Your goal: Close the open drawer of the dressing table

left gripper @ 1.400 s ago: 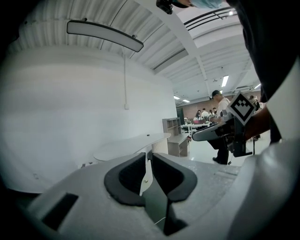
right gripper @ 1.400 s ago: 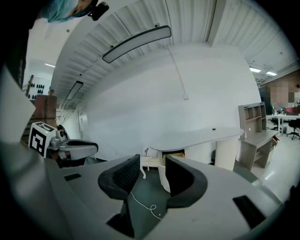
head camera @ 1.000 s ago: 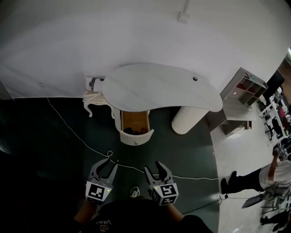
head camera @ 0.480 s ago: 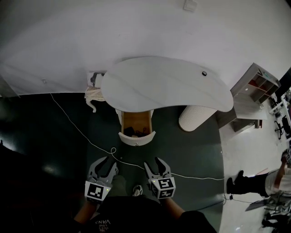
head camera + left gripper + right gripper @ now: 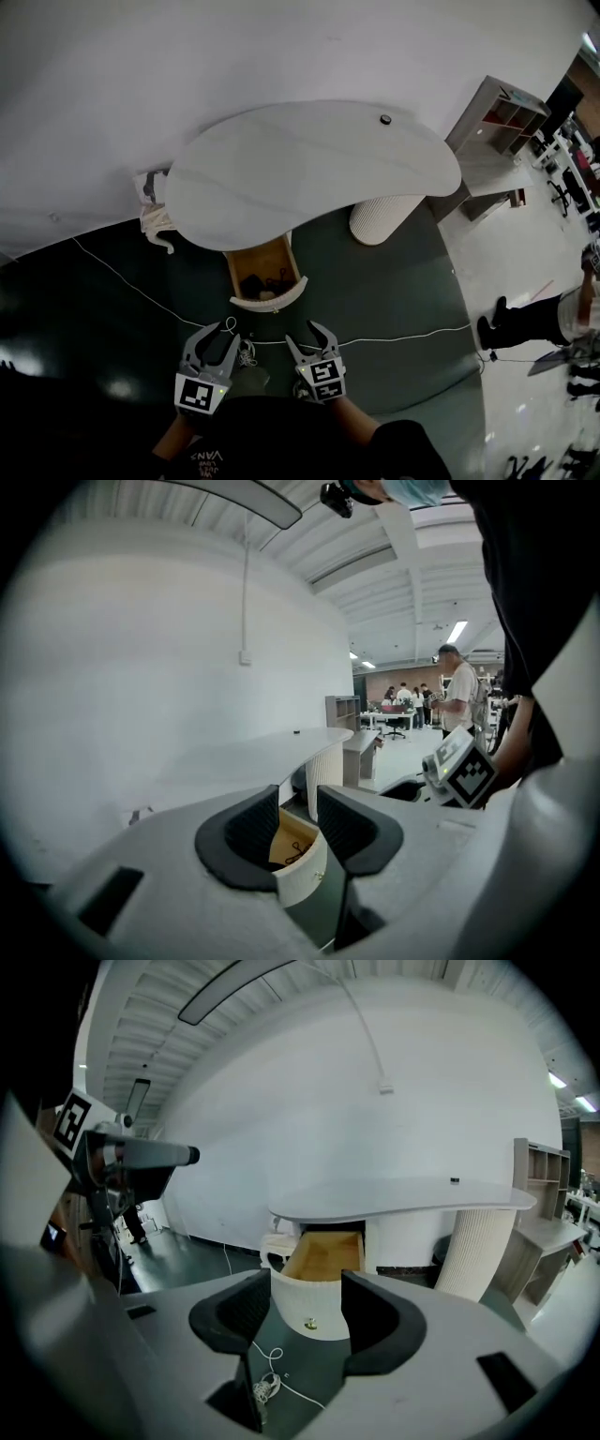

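Observation:
The white dressing table stands against the wall, and its drawer is pulled out toward me. The wooden inside holds dark small things. In the right gripper view the drawer's curved white front with a small gold knob shows between the jaws, some way ahead. My left gripper is open and empty, just short of the drawer and to its left. My right gripper is empty with its jaws opening, short of the drawer and to its right. The drawer also shows beyond the left gripper.
A white cable runs across the dark floor between me and the drawer. A shoe lies on the floor. A ribbed white pedestal holds the table's right end. There are also a small white stool, a shelf unit and a person.
Both grippers and I have come closer to the table, so the drawer now lies just ahead of the fingertips. The drawer is as far out as before.

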A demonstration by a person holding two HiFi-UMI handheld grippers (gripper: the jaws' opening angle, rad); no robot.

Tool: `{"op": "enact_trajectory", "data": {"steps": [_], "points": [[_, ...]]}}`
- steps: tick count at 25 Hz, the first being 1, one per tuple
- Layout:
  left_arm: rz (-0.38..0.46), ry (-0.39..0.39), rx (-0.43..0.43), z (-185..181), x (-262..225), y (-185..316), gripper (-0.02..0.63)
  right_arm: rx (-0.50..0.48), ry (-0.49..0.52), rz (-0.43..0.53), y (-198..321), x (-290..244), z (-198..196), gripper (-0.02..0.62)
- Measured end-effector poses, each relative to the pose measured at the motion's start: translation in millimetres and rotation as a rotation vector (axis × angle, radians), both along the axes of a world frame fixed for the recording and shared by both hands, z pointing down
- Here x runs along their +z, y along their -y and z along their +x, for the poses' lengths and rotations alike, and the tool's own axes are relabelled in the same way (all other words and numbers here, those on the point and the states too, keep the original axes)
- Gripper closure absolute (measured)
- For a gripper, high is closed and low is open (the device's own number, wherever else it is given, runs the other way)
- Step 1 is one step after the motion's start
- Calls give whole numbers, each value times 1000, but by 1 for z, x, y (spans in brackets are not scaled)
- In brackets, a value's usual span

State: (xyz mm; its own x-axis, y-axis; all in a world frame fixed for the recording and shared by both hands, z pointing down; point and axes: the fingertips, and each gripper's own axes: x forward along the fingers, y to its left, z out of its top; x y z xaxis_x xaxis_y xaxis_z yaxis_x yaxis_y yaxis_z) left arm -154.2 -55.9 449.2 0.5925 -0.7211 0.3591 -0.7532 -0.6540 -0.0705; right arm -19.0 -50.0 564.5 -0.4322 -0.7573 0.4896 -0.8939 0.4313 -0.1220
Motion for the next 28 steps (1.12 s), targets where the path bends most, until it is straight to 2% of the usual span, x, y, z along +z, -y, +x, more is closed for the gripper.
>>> {"op": "enact_trajectory", "data": {"steps": [8, 12, 17, 22, 28], "points": [[-38, 54, 133, -16, 21, 49, 486, 130, -29, -130, 31, 70, -14, 362], [-68, 76, 198, -19, 37, 60, 486, 175, -35, -139, 48, 89, -17, 355], [-84, 114, 286, -17, 50, 71, 486, 186, -58, -136, 64, 108, -23, 351], [-103, 138, 326, -19, 62, 82, 486, 187, -64, -150, 76, 124, -30, 350], [-106, 172, 324, -34, 72, 86, 486, 196, -62, -150, 89, 141, -33, 348]]}}
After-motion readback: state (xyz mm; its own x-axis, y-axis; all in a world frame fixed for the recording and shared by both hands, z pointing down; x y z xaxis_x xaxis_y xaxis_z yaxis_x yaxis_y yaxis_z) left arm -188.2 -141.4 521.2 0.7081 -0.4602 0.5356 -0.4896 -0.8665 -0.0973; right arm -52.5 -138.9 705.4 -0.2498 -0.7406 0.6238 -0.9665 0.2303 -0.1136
